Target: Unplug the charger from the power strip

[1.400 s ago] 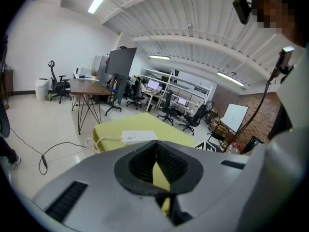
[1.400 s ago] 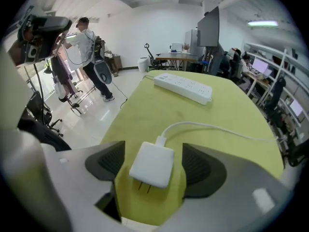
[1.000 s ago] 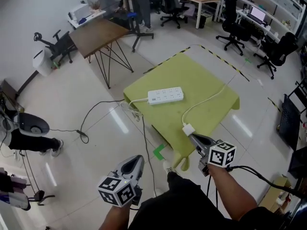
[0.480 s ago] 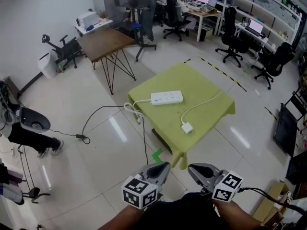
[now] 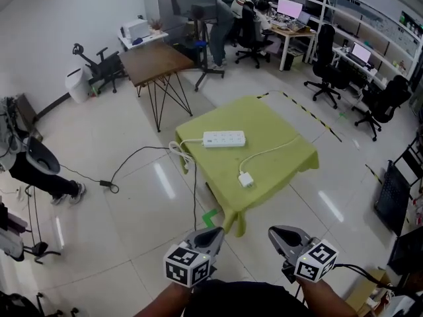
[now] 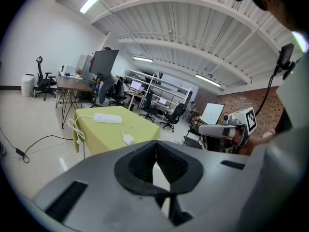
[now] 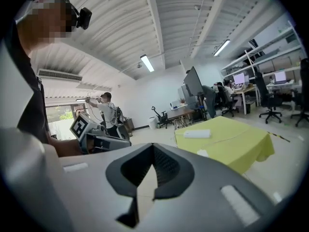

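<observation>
Nearest, at the bottom of the head view: left tongs (image 5: 213, 233) and right tongs (image 5: 277, 233), side by side, both closed right up and gripping nothing. Well apart from the surface (image 5: 284, 134), over bare floor.

Farther out, near the surface's near edge: charger (image 5: 246, 179), lying flat, out of any socket, its cable (image 5: 271, 152) curving off toward the right edge. Beyond that, toward the far left corner: strip (image 5: 224, 139), well apart from the charger, its own cord (image 5: 180, 152) looping over the left edge down to the floor.

Judging by that gap: unplugging done, tongs standing clear of the work. Calls for no further pull; at most, staying off the cable and leaving the charger where it lies.

Hard to make out: the strip's sockets, too small to tell whether anything else sits in them. Hidden: the end of the charger cable past the right edge. Cut off: both forearms at the bottom of the frame.
</observation>
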`<state>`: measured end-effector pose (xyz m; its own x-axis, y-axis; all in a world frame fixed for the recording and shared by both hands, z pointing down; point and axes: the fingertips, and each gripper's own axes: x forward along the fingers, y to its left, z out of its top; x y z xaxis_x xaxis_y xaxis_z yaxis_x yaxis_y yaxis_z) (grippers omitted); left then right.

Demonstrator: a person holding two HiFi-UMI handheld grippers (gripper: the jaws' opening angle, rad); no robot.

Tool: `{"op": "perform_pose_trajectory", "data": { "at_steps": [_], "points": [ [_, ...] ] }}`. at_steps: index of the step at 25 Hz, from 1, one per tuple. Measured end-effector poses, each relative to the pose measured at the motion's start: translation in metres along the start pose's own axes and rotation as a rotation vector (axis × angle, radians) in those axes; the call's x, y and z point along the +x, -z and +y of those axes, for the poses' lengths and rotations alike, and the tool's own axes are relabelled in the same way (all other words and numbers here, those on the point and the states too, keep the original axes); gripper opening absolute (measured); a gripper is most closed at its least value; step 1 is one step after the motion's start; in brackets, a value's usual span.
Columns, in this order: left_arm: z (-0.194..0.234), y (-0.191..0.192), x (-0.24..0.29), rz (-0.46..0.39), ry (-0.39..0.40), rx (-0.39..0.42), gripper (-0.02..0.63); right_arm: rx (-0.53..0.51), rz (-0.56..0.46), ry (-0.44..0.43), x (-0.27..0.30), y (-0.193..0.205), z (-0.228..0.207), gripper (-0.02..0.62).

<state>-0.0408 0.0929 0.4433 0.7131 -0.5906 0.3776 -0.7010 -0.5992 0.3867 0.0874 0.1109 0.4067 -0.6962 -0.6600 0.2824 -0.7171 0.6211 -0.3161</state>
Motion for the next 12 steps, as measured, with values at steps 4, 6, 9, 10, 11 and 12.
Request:
{"op": "perform_pose_trajectory", "data": {
  "at_steps": [4,6,9,10,11,12],
  "points": [
    [-0.012,0.008,-0.006,-0.014,-0.050,-0.023,0.008,-0.005,0.012,-0.005,-0.023,0.008,-0.009,0.000],
    [-0.019,0.012,-0.006,-0.010,-0.067,-0.037,0.007,-0.010,0.015,-0.017,-0.034,0.013,-0.009,0.000],
    [-0.029,0.014,-0.006,-0.014,-0.070,-0.084,0.008,-0.001,0.021,-0.031,-0.045,0.021,-0.008,0.000],
    [-0.033,0.013,-0.006,-0.020,-0.066,-0.102,0.008,0.000,0.022,-0.035,-0.048,0.024,-0.007,0.000],
    [-0.037,0.013,-0.006,-0.026,-0.064,-0.111,0.007,-0.003,0.022,-0.037,-0.052,0.027,-0.006,0.000],
    [-0.041,0.013,-0.006,-0.029,-0.065,-0.108,0.008,-0.008,0.021,-0.037,-0.055,0.028,-0.006,0.000]
  ]
}}
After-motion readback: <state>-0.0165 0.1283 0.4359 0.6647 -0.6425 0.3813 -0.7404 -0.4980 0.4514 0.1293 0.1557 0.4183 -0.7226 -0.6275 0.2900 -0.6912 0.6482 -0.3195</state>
